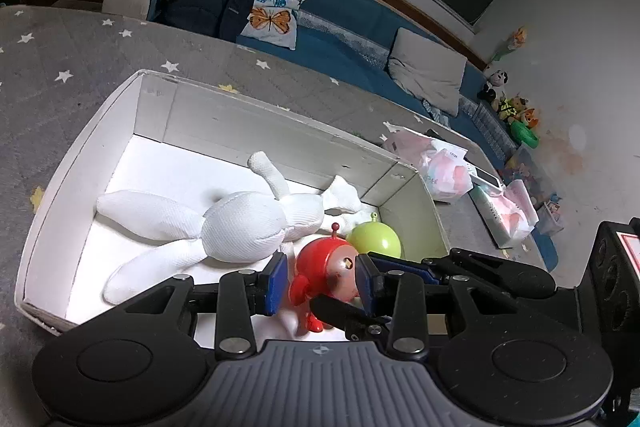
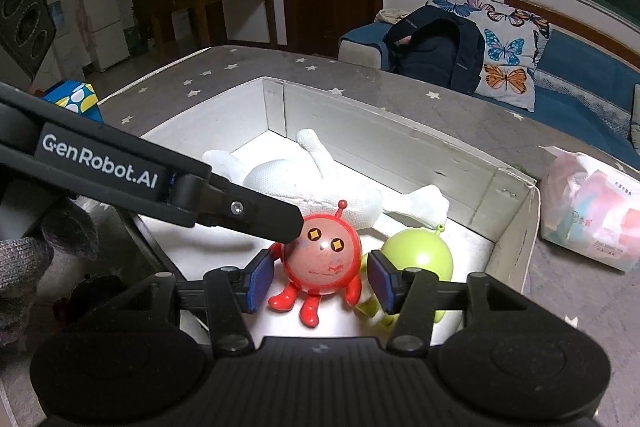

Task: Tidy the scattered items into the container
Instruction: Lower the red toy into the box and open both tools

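A shallow white cardboard box (image 2: 514, 205) sits on a grey mattress printed with white stars (image 2: 248, 65), and three toys lie inside it. A white fabric rabbit doll (image 1: 240, 227) stretches across the box floor, a round red plastic robot toy with an antenna and stubby legs (image 2: 322, 259) lies near the front, and a round lime-green plastic toy of the same kind (image 2: 418, 255) rests just beside it toward the box's right end. The right gripper (image 2: 320, 277) hangs over the box with its blue pads (image 2: 260, 279) standing on either side of the red toy, a gap visible on both sides, so it grips nothing. The left gripper (image 1: 322, 277) also reaches in at the red toy, one black finger lying across the toy's head in the right wrist view; whether its pads press on the toy cannot be told. A pink-and-white plastic packet (image 2: 592, 207) lies on the mattress beyond the box's right end.
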`<state>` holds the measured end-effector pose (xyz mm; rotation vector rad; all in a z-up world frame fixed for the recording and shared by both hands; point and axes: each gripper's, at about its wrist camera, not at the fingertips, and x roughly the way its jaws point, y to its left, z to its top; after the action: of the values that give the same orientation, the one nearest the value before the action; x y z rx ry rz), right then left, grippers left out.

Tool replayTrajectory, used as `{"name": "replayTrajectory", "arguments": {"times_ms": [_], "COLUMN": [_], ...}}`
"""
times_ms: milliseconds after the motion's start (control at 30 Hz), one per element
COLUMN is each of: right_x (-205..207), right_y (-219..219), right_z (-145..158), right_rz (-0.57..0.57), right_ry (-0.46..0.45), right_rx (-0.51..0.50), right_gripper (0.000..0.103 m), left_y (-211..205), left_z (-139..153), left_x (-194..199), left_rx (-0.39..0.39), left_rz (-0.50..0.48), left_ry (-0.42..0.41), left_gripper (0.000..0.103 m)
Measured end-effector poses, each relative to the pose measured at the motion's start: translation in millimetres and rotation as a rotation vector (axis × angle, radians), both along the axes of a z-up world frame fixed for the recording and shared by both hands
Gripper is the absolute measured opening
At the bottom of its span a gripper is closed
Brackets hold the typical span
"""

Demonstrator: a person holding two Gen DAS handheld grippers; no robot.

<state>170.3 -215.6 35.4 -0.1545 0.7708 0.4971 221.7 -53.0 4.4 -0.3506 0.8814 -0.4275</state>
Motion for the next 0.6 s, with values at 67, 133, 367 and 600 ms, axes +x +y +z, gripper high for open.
{"name": "replayTrajectory", "arguments": {"times_ms": [67,133,367,600], "right_x": [-2.7,-5.7,-20.2,-47.0], "right_y": [-0.7,-1.5,-8.3,-15.3], "right_z": [2.0,4.5,19.1,32.6], "right_rz": [-0.005,-0.009,-0.035,-0.050], "right_ry": [-0.007,-0.014,-0.054,-0.114], "right_rx": [0.000,0.003,0.031,0.051], "right_gripper": [0.053,0.053,0.053,0.054], "left_y": [0.0,0.3,-0.9,0.3], "left_z": [2.0,4.5,15.9,25.5], "left_x": [-2.6,-6.5,-24.9,-52.1], "left_rx": [0.001,0.001,0.002,0.007], "left_rz": [0.000,0.002,0.003,0.005], "left_ry": [-0.006,-0.014,-0.049,-0.094], "left_gripper": [0.039,0.039,0.039,0.039]}}
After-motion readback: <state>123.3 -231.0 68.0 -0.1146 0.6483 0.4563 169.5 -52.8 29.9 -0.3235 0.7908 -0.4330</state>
